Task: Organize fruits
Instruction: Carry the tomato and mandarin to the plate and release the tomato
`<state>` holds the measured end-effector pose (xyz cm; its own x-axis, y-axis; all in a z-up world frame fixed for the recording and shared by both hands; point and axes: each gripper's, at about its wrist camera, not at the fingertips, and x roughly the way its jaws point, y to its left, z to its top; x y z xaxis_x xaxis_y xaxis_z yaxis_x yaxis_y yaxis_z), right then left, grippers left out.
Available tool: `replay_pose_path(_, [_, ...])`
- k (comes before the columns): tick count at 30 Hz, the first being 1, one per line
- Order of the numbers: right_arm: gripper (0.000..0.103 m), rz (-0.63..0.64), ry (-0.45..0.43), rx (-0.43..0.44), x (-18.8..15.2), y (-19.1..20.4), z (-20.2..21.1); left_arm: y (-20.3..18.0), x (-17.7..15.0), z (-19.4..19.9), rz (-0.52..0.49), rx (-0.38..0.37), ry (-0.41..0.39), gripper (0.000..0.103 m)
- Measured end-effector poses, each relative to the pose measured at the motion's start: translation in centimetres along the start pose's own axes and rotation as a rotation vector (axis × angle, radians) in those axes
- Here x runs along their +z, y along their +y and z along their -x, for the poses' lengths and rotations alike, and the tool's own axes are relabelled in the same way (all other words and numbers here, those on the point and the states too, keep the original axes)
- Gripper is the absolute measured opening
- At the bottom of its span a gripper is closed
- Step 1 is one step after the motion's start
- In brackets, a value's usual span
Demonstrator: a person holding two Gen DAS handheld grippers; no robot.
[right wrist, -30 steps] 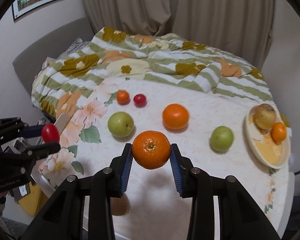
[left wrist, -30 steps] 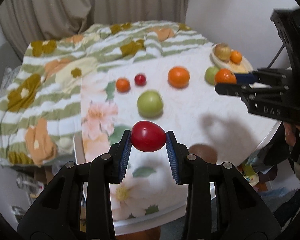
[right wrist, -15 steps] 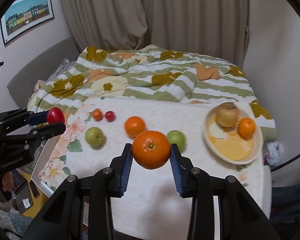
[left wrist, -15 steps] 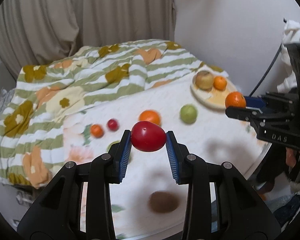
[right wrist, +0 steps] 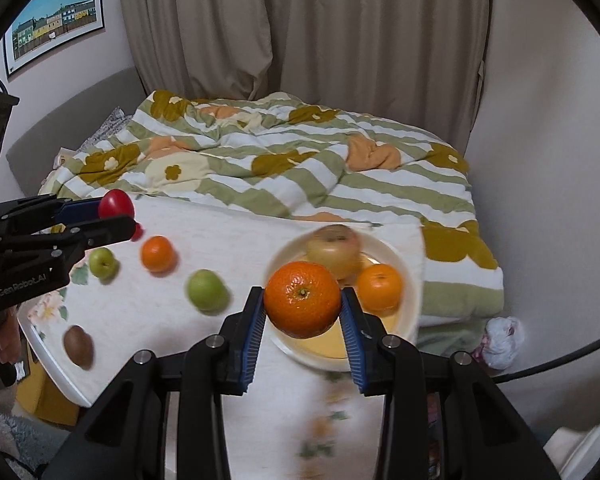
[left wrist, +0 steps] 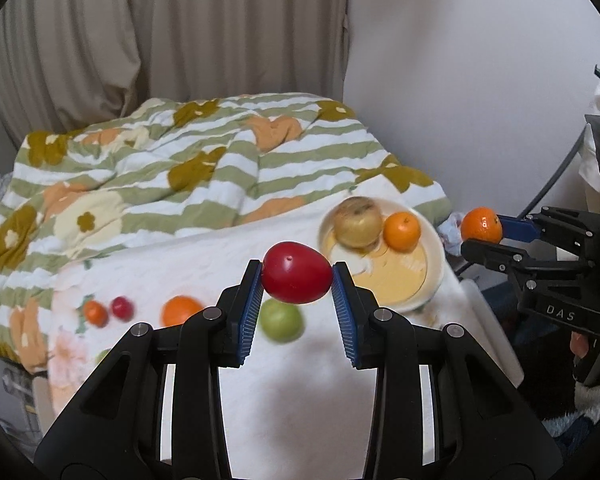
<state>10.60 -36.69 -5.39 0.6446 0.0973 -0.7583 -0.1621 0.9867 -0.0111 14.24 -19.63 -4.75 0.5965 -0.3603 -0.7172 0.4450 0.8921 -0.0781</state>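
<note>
Striped floral blanket (right wrist: pixel 300 168); beige curtains (right wrist: pixel 340 40); framed pic (right wrist: pixel 54 24) on wall.

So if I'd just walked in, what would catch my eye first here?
Probably the two fruits held in mid-air: a glossy red tomato clamped in the left gripper, and a bright round orange clamped in the right gripper, hanging over a cream plate. That plate, at the table's right, already holds a yellowish apple and a small orange mandarin.

Red tomato (left wrist: pixel 296 278), orange mandarin (right wrist: pixel 302 299), cream plate (right wrist: pixel 408 280), green-and-white striped floral blanket (right wrist: pixel 300 184)
</note>
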Motion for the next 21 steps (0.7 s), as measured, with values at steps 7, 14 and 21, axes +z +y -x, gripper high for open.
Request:
replay_pose_path(7, [0.034,-0.028,0.026,0.01,-0.5,-4.2,-1.9,-3.7,1.5,-5.3,-0.004,-0.028,0.045,0.042])
replay_pose_path(14, [0.034,-0.094,0.062,0.009,-1.1,-6.8,-3.7,-5.4,1.5,-10.4,-0.026,-0.07,0.123,0.042])
replay_pose_path(21, [0.034,-0.145,0.093,-0.01,-1.6,-8.3,-5.3,-5.9,1.1,-15.6,-0.061,-0.083,0.216,0.042])
